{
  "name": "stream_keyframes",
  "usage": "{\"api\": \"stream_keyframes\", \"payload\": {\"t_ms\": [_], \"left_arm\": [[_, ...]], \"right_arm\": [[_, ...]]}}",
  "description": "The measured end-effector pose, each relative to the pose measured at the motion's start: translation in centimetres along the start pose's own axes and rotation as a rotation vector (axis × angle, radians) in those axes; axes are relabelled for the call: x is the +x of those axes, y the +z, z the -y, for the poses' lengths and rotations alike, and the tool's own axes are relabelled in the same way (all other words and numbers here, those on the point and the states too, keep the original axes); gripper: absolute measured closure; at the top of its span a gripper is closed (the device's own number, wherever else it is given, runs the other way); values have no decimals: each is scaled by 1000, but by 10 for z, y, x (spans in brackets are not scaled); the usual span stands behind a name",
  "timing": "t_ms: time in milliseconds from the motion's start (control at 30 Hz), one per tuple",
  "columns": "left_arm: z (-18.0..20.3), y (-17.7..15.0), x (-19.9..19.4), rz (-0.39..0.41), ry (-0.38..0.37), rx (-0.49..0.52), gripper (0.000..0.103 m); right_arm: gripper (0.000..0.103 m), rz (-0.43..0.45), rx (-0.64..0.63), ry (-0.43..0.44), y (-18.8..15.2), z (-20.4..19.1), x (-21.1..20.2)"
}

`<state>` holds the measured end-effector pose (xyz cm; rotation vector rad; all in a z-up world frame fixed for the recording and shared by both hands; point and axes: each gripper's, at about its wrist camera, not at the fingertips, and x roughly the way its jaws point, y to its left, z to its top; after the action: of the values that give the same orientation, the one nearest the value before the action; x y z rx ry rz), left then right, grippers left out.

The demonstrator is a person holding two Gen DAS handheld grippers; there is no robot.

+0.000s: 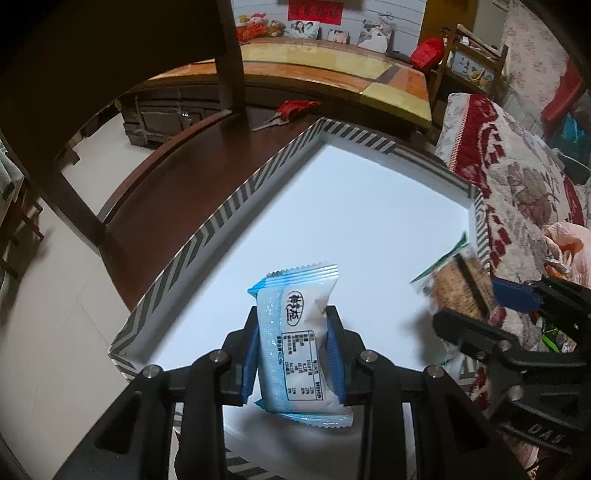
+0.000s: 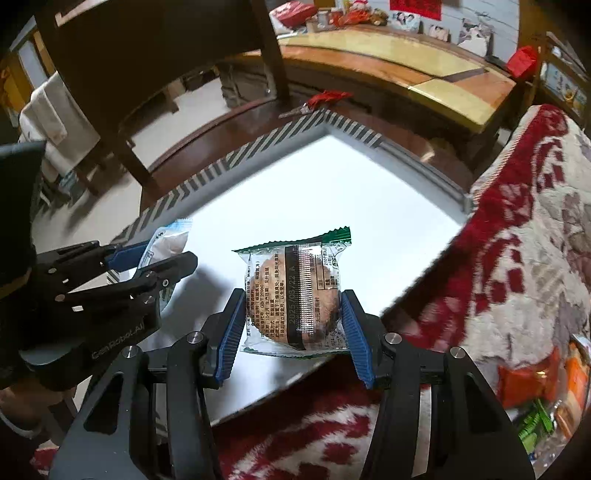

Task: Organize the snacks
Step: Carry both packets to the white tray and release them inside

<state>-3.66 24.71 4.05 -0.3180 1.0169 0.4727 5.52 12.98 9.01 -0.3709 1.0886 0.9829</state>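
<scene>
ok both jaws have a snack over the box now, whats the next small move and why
Probably lower both and release. The left gripper is shut on the blue-and-white wrapped snack packet, the right gripper on the green-edged clear biscuit packet, and both hang above the bare white floor of the shallow striped-rim cardboard box, so nothing blocks setting them down side by side.

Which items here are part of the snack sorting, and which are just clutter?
In play:
- blue-white snack packet, clamped in left tongs
- green-edged biscuit packet, clamped in right tongs
- striped-rim white tray
- loose snack pile

Lying about:
- red-handled scissors
- floral blanket
- photos
</scene>
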Motion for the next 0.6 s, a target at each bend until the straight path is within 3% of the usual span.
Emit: {"api": "stream_keyframes", "payload": {"t_ms": [333, 500, 600], "left_arm": [[-8, -5, 15, -36, 16, -17, 69], [-8, -6, 16, -39, 17, -31, 68], [-7, -7, 15, -38, 31, -33, 58]], "right_arm": [[52, -66, -45, -2, 3, -14, 33], [52, -57, 1, 21, 2, -9, 29], [52, -40, 22, 29, -1, -5, 20]]}}
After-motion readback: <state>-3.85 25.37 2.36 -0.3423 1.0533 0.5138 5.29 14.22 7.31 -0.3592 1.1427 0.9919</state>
